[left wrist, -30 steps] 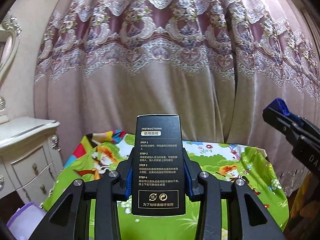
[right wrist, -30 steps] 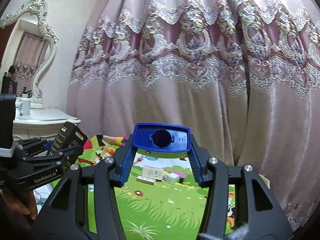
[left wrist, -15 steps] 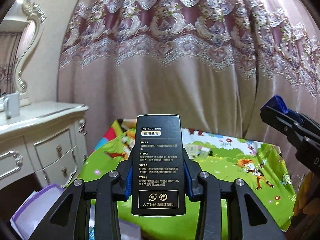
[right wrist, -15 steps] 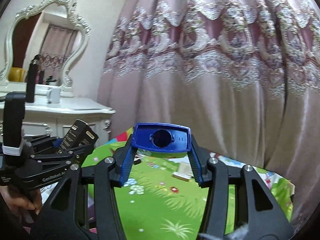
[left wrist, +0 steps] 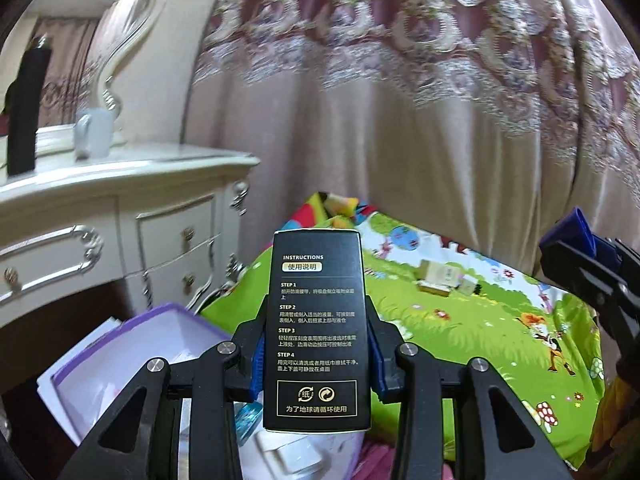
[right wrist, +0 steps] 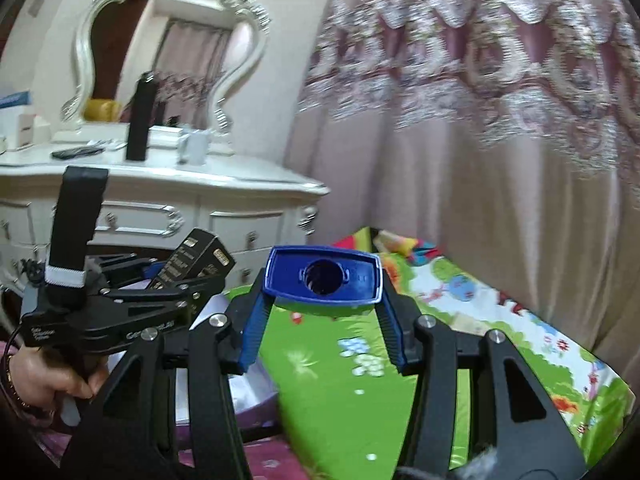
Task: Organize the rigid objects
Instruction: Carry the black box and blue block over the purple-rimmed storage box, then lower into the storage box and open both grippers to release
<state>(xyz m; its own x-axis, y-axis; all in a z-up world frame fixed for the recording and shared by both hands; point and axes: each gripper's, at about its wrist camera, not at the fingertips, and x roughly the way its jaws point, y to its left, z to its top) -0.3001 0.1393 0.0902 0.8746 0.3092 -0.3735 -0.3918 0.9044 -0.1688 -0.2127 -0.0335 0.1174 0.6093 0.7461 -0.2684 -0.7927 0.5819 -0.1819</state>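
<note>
My left gripper [left wrist: 317,344] is shut on a tall black carton [left wrist: 316,328] printed with white instructions, held upright. Below it stands a white box with a purple rim [left wrist: 132,356], holding small items. In the right wrist view my right gripper [right wrist: 322,312] is shut on a blue plastic lid [right wrist: 322,278] with a round hole in it. The left gripper [right wrist: 120,312] and its black carton [right wrist: 192,266] show at that view's left, with a person's hand [right wrist: 44,372] on the handle. The blue lid [left wrist: 576,232] also shows at the left wrist view's right edge.
A green cartoon mat [left wrist: 460,312] covers a table, with small cardboard boxes [left wrist: 440,276] at its far side. A white dresser [left wrist: 120,224] with a mirror stands at the left, bearing a mug [left wrist: 94,132] and a black cylinder [left wrist: 26,108]. A pink curtain [left wrist: 400,120] hangs behind.
Both grippers have swung left and dipped, each keeping its object. The dresser and the purple-rimmed box have come into view; the mat has shifted right.
</note>
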